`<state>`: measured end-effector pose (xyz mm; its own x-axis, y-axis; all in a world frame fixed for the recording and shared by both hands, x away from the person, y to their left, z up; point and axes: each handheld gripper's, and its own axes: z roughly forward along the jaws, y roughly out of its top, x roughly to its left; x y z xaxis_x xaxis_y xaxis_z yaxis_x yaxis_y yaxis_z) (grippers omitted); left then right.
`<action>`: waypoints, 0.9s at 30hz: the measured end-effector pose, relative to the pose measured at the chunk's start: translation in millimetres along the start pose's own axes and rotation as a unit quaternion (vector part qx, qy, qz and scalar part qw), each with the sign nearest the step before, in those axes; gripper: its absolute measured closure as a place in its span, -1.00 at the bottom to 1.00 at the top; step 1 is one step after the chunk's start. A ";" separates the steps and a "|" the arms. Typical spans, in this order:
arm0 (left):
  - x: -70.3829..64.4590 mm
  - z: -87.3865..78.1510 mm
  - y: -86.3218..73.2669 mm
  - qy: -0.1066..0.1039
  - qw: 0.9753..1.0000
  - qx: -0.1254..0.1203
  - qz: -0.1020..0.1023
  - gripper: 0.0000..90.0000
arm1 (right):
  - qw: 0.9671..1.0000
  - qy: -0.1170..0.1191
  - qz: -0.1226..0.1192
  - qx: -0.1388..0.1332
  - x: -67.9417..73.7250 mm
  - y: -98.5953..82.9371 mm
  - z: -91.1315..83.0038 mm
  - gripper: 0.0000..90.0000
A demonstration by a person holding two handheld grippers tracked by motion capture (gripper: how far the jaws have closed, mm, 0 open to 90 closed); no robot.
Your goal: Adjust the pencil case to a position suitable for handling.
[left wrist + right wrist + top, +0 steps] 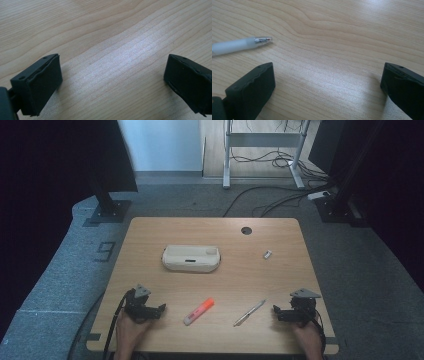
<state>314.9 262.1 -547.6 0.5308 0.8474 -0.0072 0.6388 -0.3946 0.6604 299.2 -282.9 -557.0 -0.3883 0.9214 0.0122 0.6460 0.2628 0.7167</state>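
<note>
- Resting at the near edge of the light wooden table (280,227), both tools sat idle: left gripper (161,309) at the near-left corner, right gripper (275,311) at the near-right corner, each pointing inward.
- Left gripper (111,82): jaws stood wide apart, bare wood grain between them, nothing held.
- Right gripper (328,83): jaws equally wide, nothing held. The tip of the silver-and-frosted-white pen (239,45) lay just beyond its left jaw, not touching.
- In the high view that pen (249,313) lay slanted on the table, just left of the right gripper and near it. The orange-and-white highlighter marker (198,311) lay between the two grippers, closer to the left one.
- A cream rectangular plastic case (191,258) sat farther back, centre-left; a small white eraser-like block (267,254) lay far-right, well apart from both tools.
- Judgement: start of the job, pre-grasp, nothing picked yet.
- Next move probably called for the right gripper to shift left, straddle the pen barrel across its width, then close. The barrel was thin and round, so it could roll.
</note>
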 end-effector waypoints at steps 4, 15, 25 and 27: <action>0.0 0.1 0.1 0.000 1.000 0.000 -0.001 -0.97 | 1.000 0.000 0.000 0.000 0.0 0.0 0.0 -1.00; 1.9 2.8 3.3 -0.015 1.000 -0.001 0.014 -0.97 | 1.000 0.000 0.000 0.000 0.0 0.1 0.0 -1.00; 5.4 3.0 10.0 -0.020 1.000 0.013 0.011 -0.94 | 1.000 0.000 0.000 0.000 -0.1 0.2 0.1 -1.00; 5.0 3.3 12.7 -0.021 1.000 0.012 0.014 -0.96 | 1.000 0.000 0.000 0.000 -0.1 0.1 0.1 -1.00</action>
<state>327.5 260.2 -541.7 0.5721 0.8199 -0.0212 0.6365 -0.4275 0.6420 299.4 -283.0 -556.9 -0.3886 0.9213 0.0118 0.6457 0.2632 0.7168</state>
